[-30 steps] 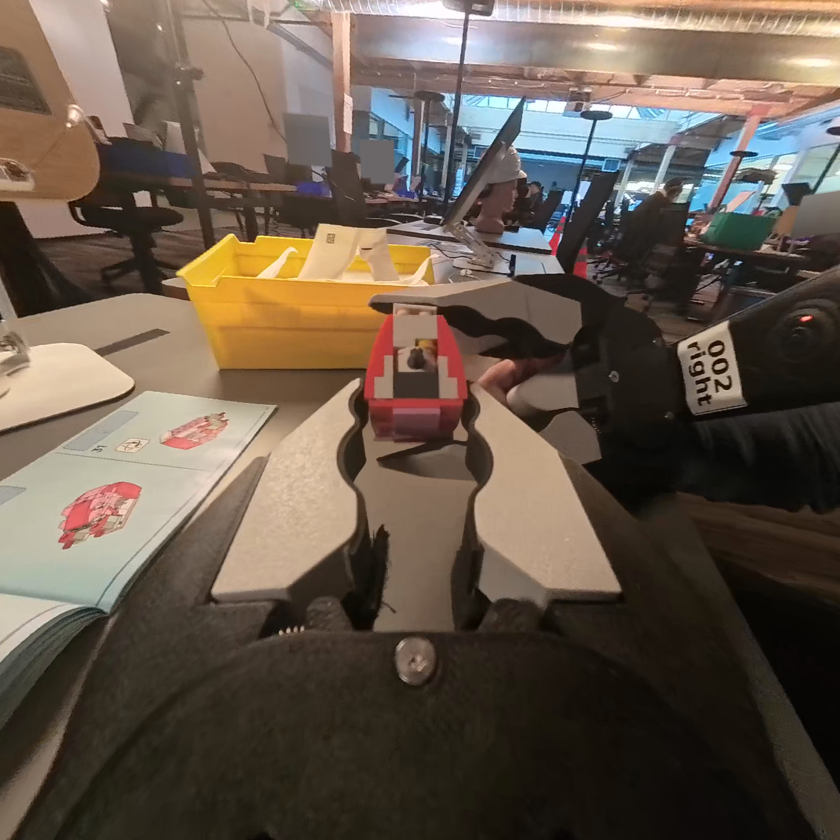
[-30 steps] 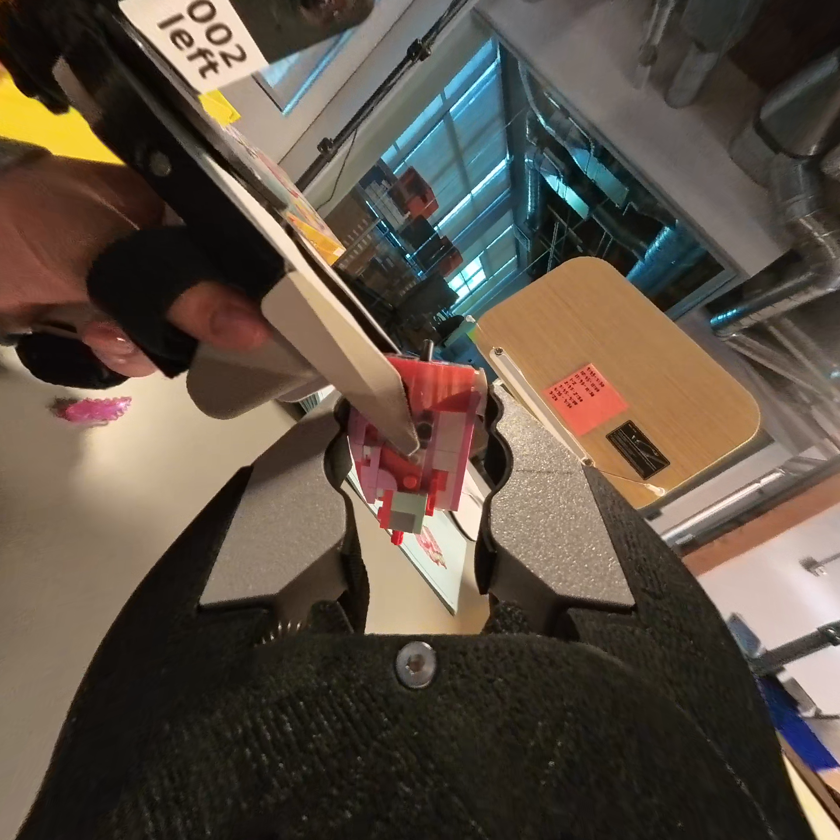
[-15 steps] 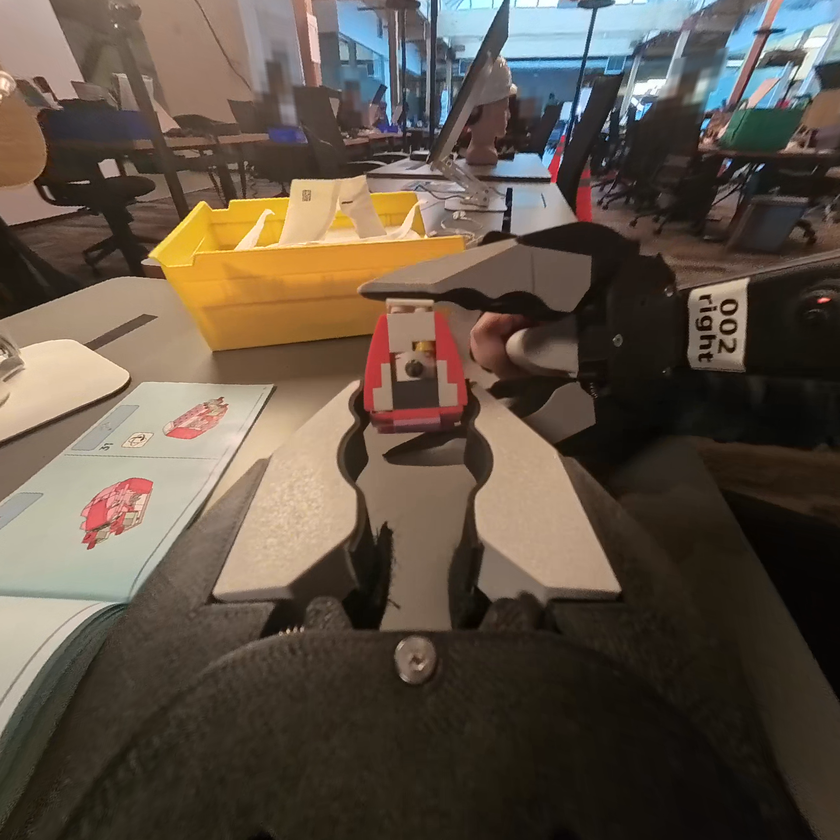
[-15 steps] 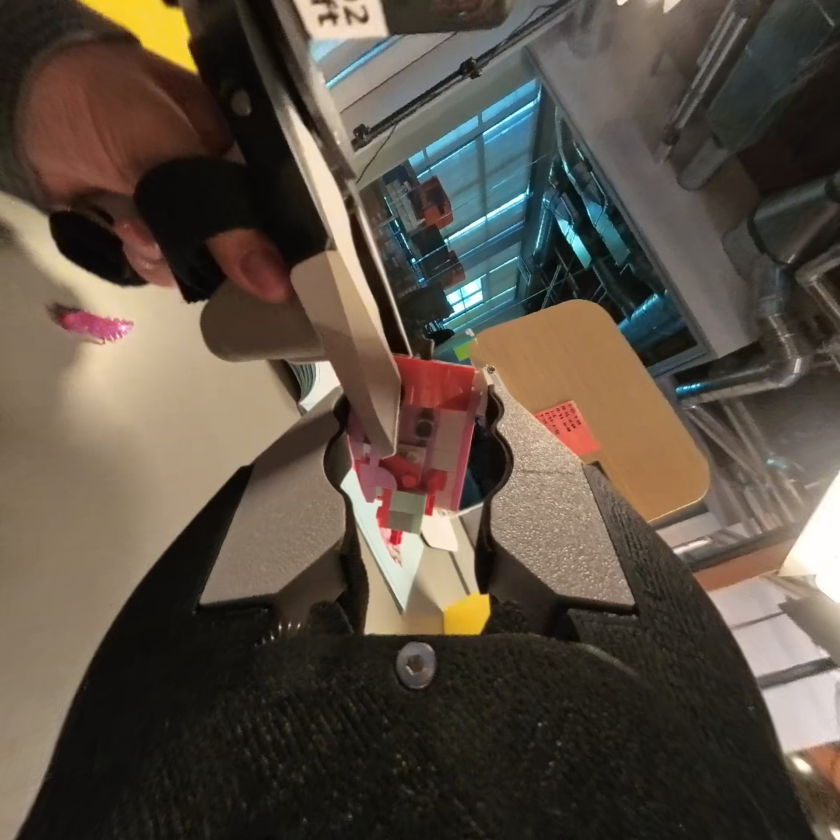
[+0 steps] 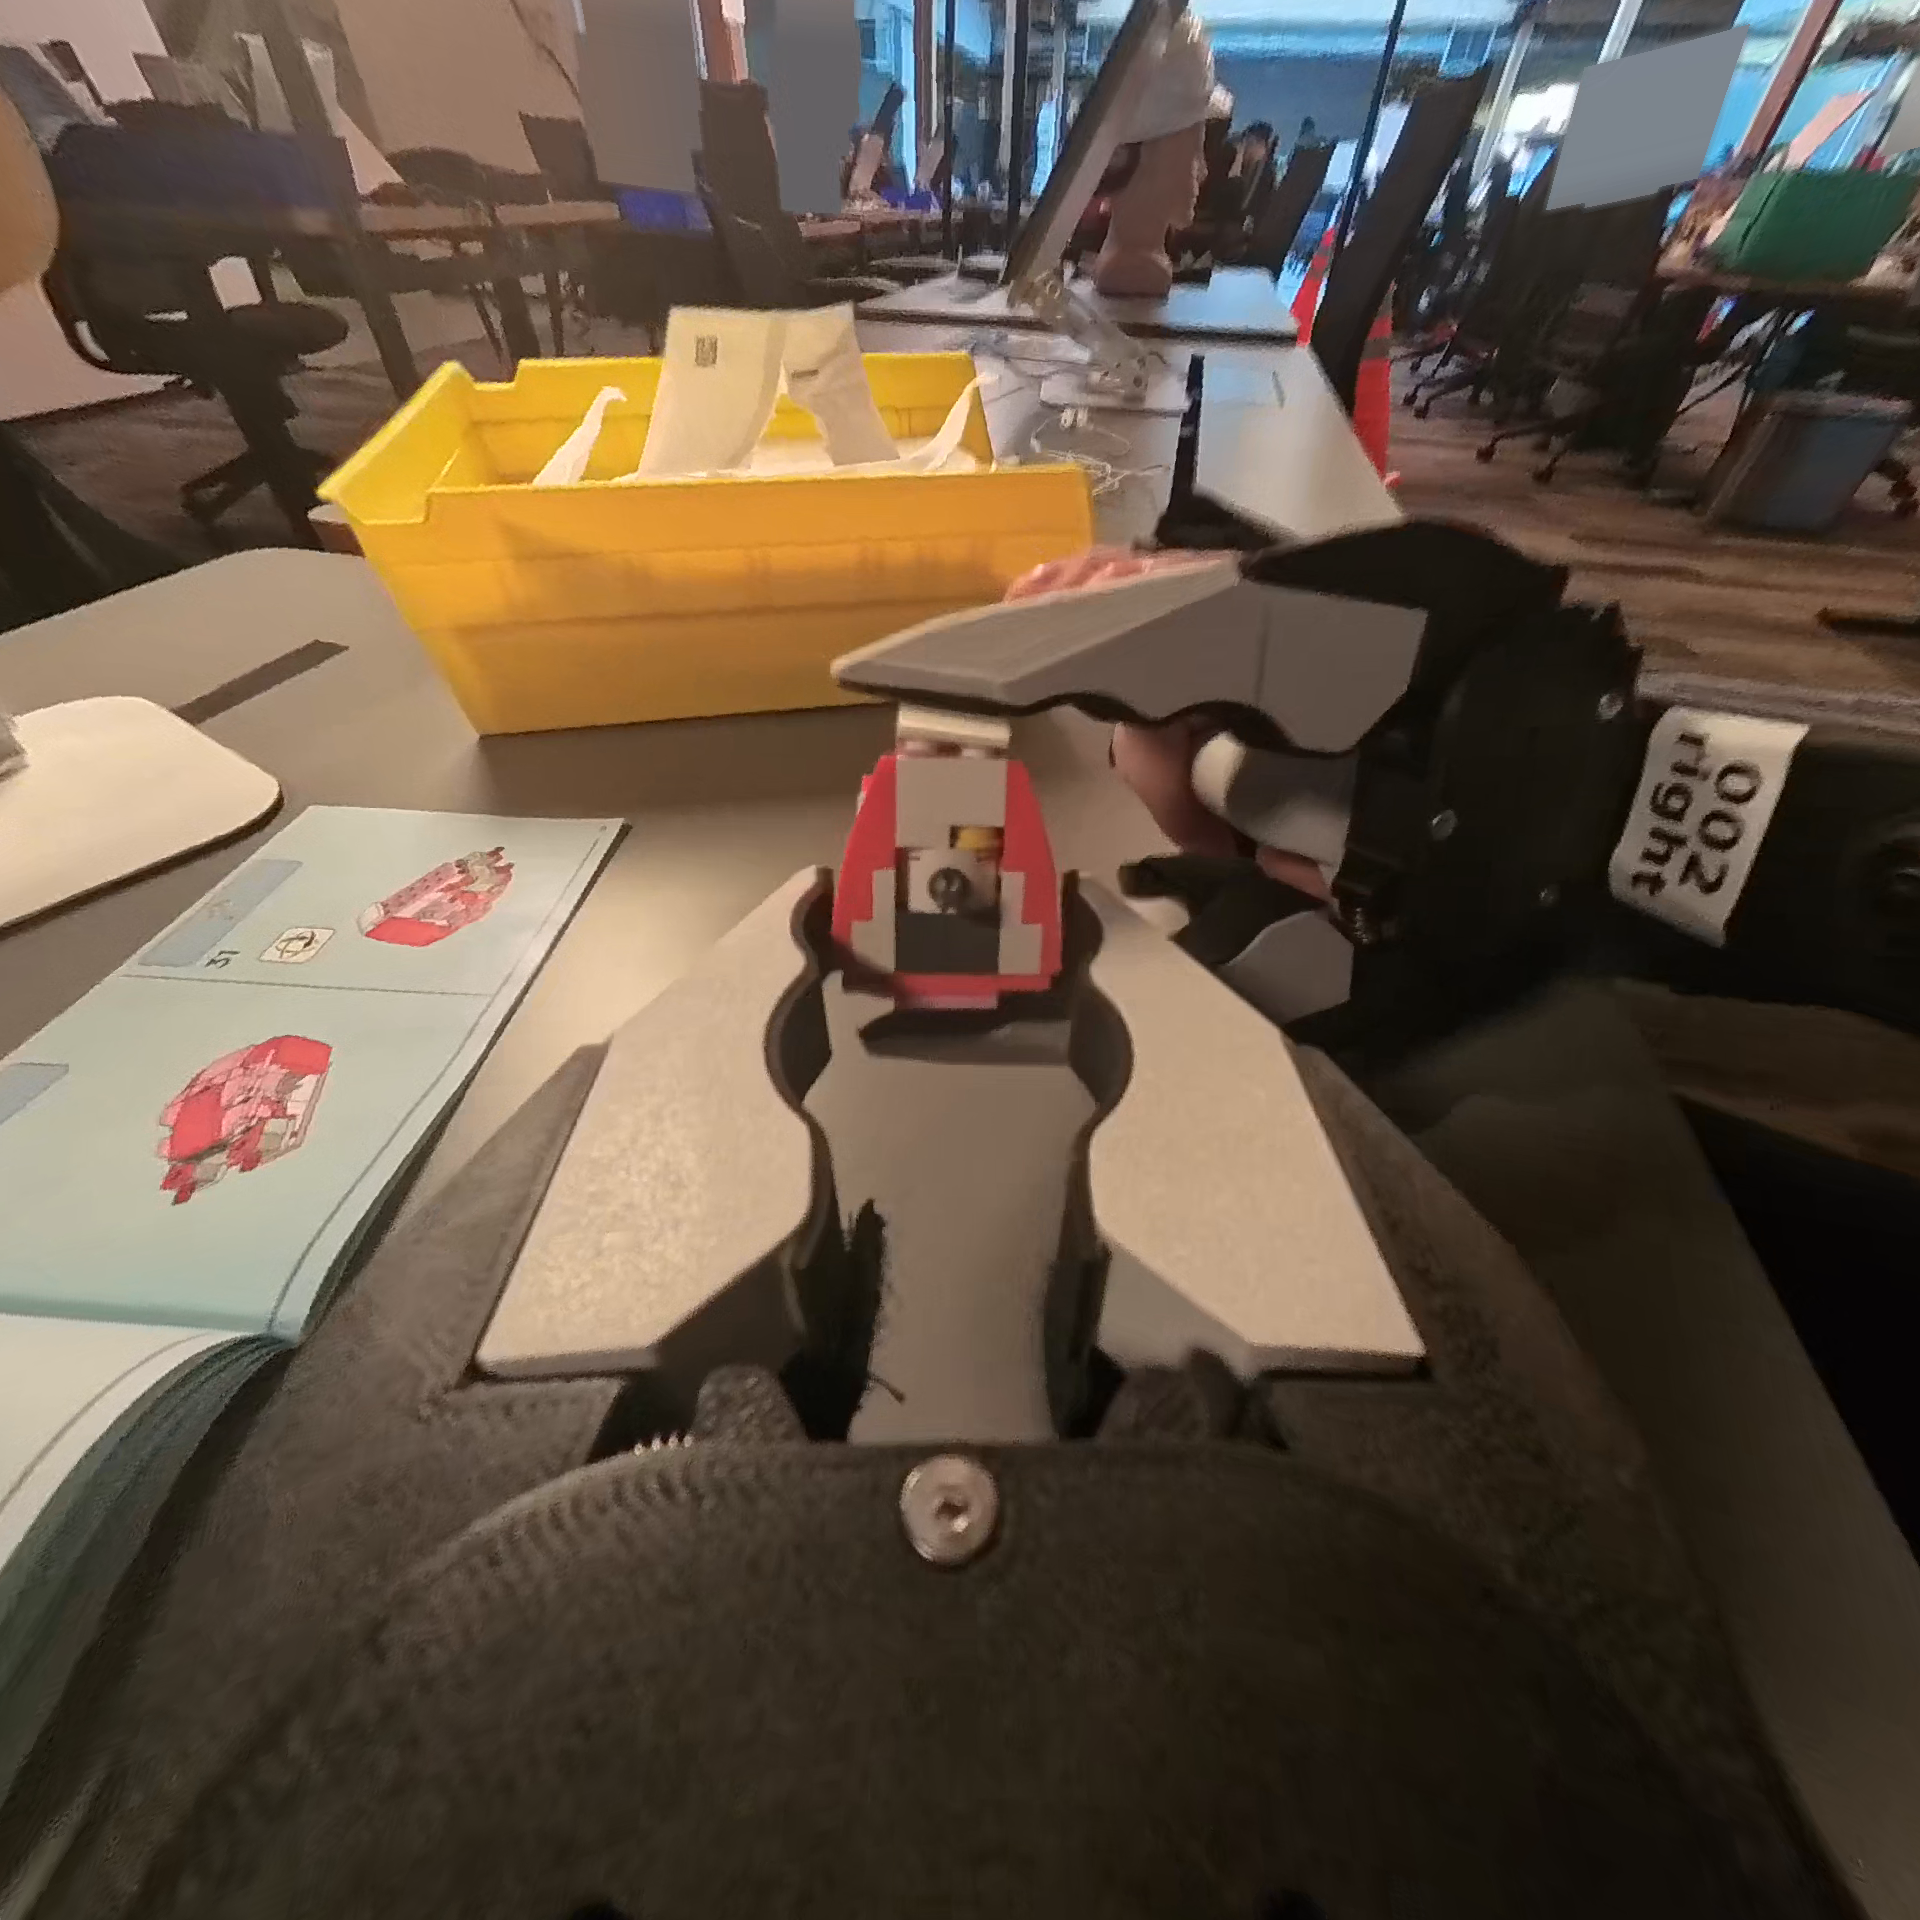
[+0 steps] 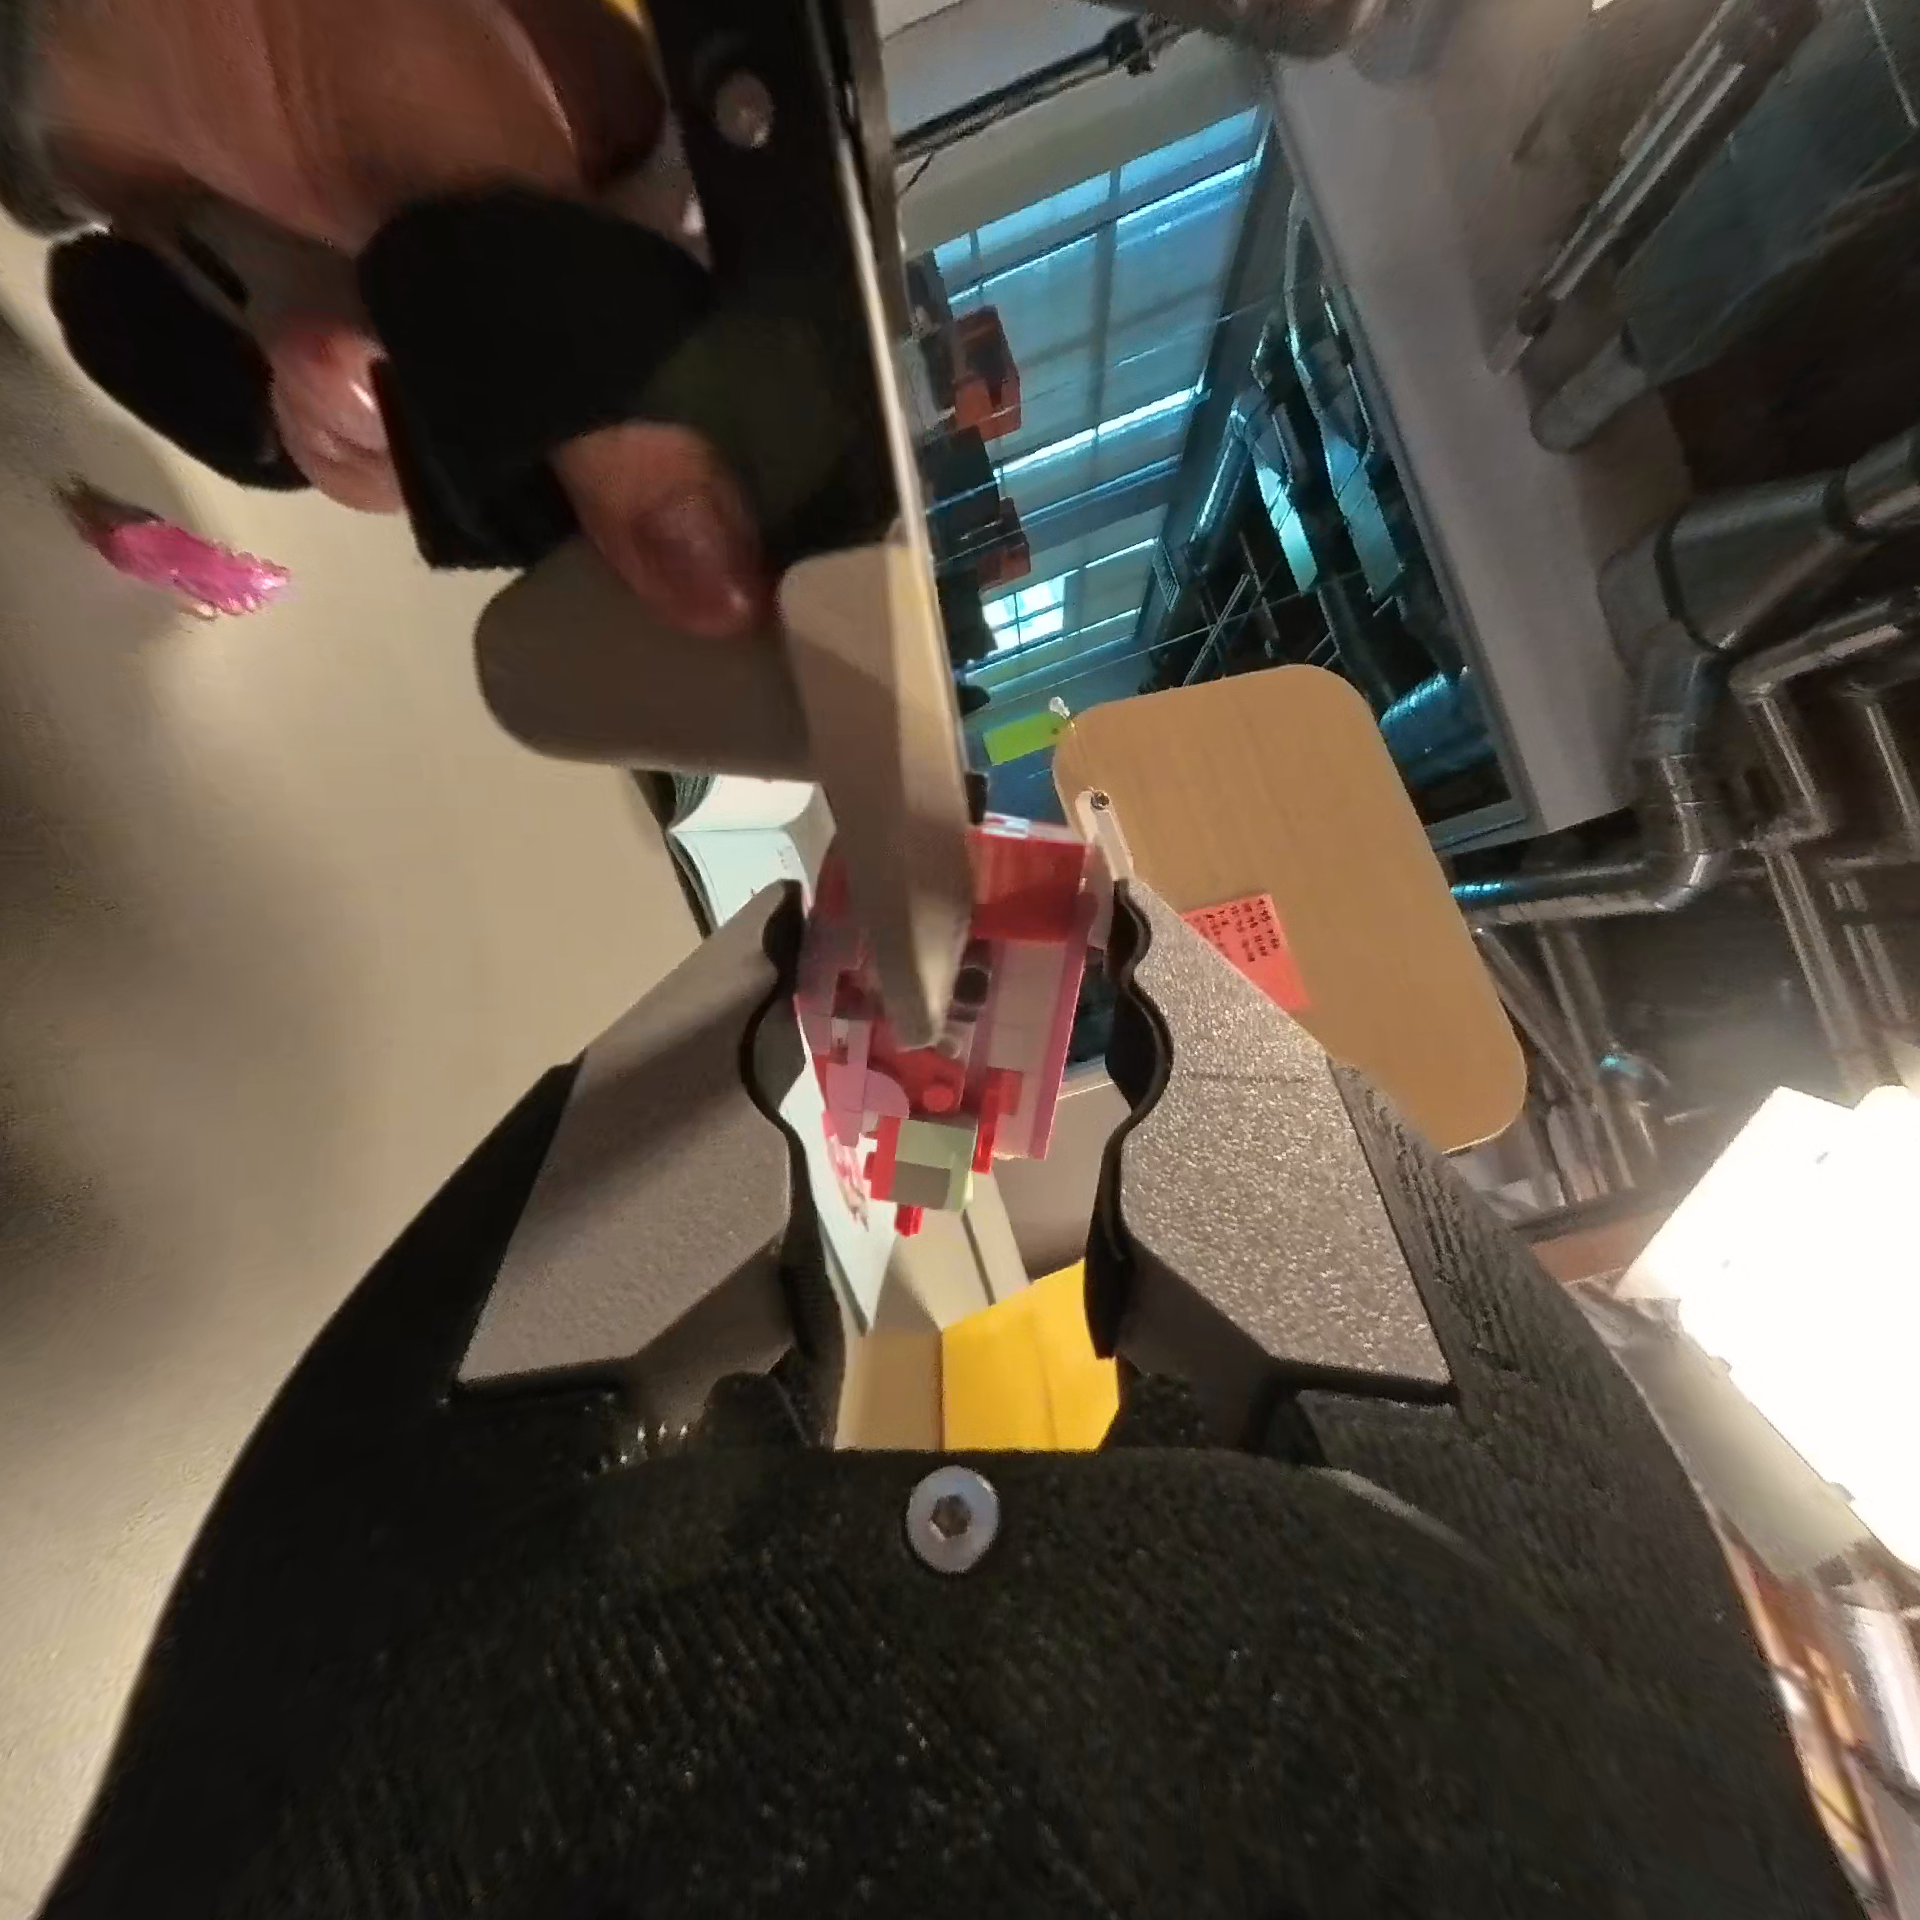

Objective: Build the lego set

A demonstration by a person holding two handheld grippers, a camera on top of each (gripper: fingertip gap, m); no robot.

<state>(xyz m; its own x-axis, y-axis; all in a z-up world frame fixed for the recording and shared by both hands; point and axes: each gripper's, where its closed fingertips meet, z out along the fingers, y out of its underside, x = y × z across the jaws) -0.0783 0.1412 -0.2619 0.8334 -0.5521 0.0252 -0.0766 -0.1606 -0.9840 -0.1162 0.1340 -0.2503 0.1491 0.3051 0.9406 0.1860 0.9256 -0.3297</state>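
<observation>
Brick model (image 5: pixel 948 904) pinched by both hand-held grippers above the worktop (image 5: pixel 665 790).

Leftmost lies an open instruction booklet (image 5: pixel 260 1039), with a yellow bin (image 5: pixel 717 613) of paper slips behind it. At centre the left hand-held gripper (image 5: pixel 951 935) grips the red and grey model's sides. From the right, the right hand-held gripper (image 6: pixel 951 935) clamps it top and bottom, one finger (image 5: pixel 1039 649) pressing on top.

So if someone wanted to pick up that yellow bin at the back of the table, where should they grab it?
Probably the yellow bin's front wall, pinched over its top rim from above. That rim runs straight and bare, facing the grippers, while white paper bags fill the bin behind it. The stepped lip at its left end looks less even to clamp.
</observation>
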